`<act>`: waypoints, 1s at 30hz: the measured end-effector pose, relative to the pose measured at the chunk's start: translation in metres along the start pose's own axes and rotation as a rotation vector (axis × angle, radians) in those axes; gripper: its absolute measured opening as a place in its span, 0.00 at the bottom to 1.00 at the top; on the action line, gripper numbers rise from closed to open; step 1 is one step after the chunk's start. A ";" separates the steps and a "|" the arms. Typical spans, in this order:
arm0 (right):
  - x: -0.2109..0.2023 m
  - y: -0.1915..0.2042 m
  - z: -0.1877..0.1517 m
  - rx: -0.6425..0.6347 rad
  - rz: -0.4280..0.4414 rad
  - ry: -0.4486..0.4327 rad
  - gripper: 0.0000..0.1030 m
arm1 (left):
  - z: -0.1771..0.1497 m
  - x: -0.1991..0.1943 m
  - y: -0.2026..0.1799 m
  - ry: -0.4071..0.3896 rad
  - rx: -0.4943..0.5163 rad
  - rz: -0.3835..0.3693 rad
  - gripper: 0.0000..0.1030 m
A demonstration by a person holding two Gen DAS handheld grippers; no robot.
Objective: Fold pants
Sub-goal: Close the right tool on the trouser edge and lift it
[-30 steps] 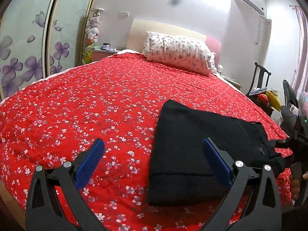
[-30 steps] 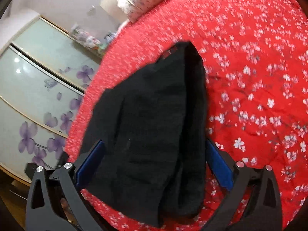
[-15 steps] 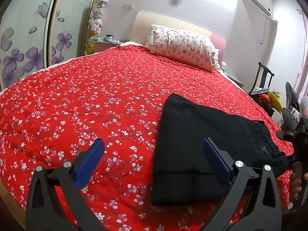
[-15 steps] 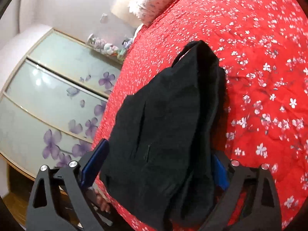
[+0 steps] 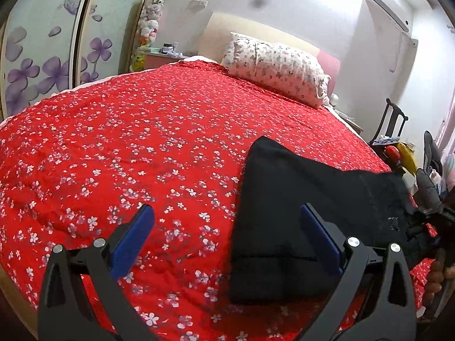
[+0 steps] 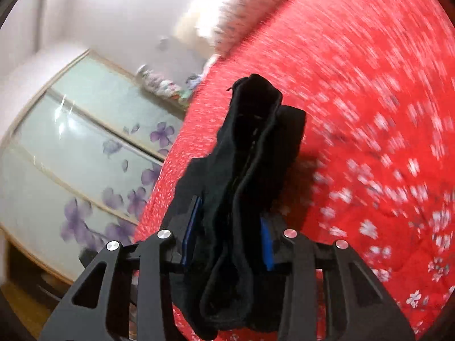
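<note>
Black pants point(image 5: 307, 210) lie folded on the red flowered bedspread point(image 5: 142, 147), at the near right of the bed. My left gripper point(image 5: 227, 233) is open and empty, hovering over the pants' left edge, with one blue pad on each side of it. My right gripper point(image 6: 230, 227) is shut on the thick waistband end of the pants point(image 6: 250, 153), bunching the layers between its blue pads and lifting that end. It also shows at the right edge of the left wrist view point(image 5: 435, 227).
A patterned pillow point(image 5: 275, 68) lies at the headboard. Sliding wardrobe doors with purple flowers point(image 5: 51, 56) stand to the left. A nightstand with plush toys point(image 5: 153, 42) is at the far left corner. A chair with clutter point(image 5: 395, 142) stands at the right of the bed.
My right gripper has closed on the waistband end of the pants and raised it, with the view swinging fast. My left gripper stayed open and shifted slightly.
</note>
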State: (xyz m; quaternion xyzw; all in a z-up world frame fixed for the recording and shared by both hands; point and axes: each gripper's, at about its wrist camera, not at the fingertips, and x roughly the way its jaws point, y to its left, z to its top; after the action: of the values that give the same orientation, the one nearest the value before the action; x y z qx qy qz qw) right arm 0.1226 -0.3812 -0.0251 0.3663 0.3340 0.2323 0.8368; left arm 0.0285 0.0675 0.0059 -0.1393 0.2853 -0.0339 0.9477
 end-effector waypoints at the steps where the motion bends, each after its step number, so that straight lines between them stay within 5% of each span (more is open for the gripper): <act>1: -0.001 0.013 -0.002 -0.071 -0.001 -0.014 0.38 | 0.000 0.001 0.001 0.001 -0.002 0.002 0.98; 4: 0.000 0.034 -0.007 -0.188 -0.018 -0.033 0.37 | 0.003 0.003 0.002 0.004 -0.018 -0.006 0.98; 8: 0.003 0.008 -0.001 -0.065 -0.014 -0.023 0.37 | 0.032 0.016 0.011 0.054 -0.077 -0.129 0.98; 16: 0.006 -0.009 -0.001 -0.010 0.001 0.001 0.37 | 0.064 0.092 0.021 0.394 -0.182 -0.353 0.98; 23: 0.008 -0.026 -0.001 0.028 0.001 0.026 0.37 | 0.057 0.134 -0.006 0.559 -0.161 -0.514 0.98; 25: 0.008 -0.029 -0.002 0.032 0.001 0.033 0.37 | 0.050 0.149 -0.011 0.621 -0.135 -0.490 0.98; 30: 0.011 -0.035 0.001 0.046 -0.030 0.053 0.43 | 0.048 0.151 -0.021 0.633 -0.093 -0.515 0.98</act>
State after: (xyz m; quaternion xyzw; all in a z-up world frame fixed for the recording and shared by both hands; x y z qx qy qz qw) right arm 0.1353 -0.3965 -0.0554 0.3741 0.3670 0.2215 0.8223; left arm 0.1815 0.0376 -0.0299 -0.2318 0.5198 -0.2983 0.7662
